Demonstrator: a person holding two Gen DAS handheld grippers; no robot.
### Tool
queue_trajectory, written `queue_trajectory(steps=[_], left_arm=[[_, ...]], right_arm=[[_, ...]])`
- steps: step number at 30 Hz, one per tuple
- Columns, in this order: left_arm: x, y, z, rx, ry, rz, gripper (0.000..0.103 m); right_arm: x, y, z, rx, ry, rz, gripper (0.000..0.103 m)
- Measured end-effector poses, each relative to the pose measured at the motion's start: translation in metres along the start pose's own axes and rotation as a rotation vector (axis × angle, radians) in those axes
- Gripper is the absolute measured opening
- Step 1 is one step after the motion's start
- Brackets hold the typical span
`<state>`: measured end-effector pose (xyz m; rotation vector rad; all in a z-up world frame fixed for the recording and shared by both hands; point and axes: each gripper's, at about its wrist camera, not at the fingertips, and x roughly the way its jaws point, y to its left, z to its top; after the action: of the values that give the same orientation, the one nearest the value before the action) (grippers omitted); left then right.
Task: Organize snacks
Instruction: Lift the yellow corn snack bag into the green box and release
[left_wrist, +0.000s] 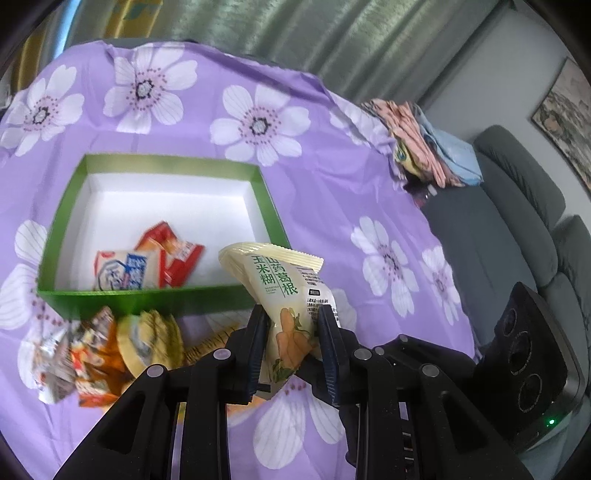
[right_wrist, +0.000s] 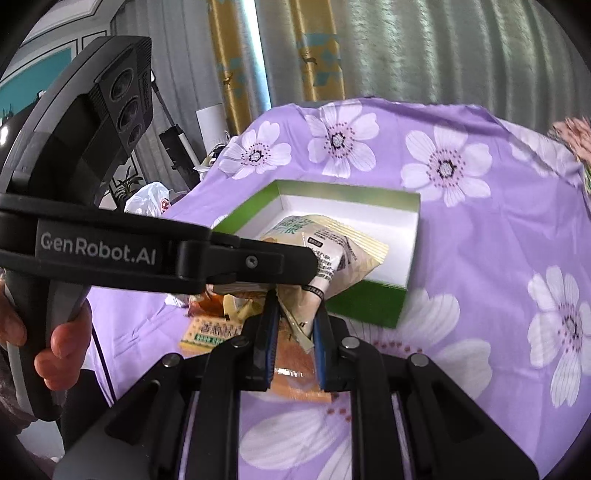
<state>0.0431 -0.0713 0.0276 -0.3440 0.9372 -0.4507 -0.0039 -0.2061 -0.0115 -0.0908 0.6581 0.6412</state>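
Observation:
My left gripper (left_wrist: 293, 314) is shut on a cream snack packet (left_wrist: 284, 288) with green characters, held above the near right corner of the green box (left_wrist: 155, 299). The box has a white inside and holds a blue-white packet (left_wrist: 123, 271) and a red packet (left_wrist: 173, 254). In the right wrist view the left gripper's finger (right_wrist: 258, 264) reaches across from the left, holding the cream packet (right_wrist: 332, 247) over the box (right_wrist: 365, 302). My right gripper (right_wrist: 295, 314) stands just below it, jaws close together with a thin wrapper edge between them; an orange packet (right_wrist: 295, 362) lies on the cloth beneath.
A purple flowered cloth (left_wrist: 369, 184) covers the table. Loose snack packets (left_wrist: 99, 350) lie in front of the box. Folded fabrics (left_wrist: 424, 147) sit at the table's far right edge, with a grey sofa (left_wrist: 517, 221) beyond. Curtains hang behind.

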Motion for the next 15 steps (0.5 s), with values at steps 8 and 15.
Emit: queue_trajectory(steps=[8, 15], left_arm=[[0.001, 0.021, 0.025, -0.02, -0.031, 0.005, 0.028], [0.008, 0.038, 0.039, -0.033, -0.039, 0.01, 0.028]], right_arm=[[0.024, 0.001, 0.027, -0.031, -0.008, -0.017, 0.017], [0.045, -0.002, 0.042, -0.041, 0.001, -0.023, 0.017]])
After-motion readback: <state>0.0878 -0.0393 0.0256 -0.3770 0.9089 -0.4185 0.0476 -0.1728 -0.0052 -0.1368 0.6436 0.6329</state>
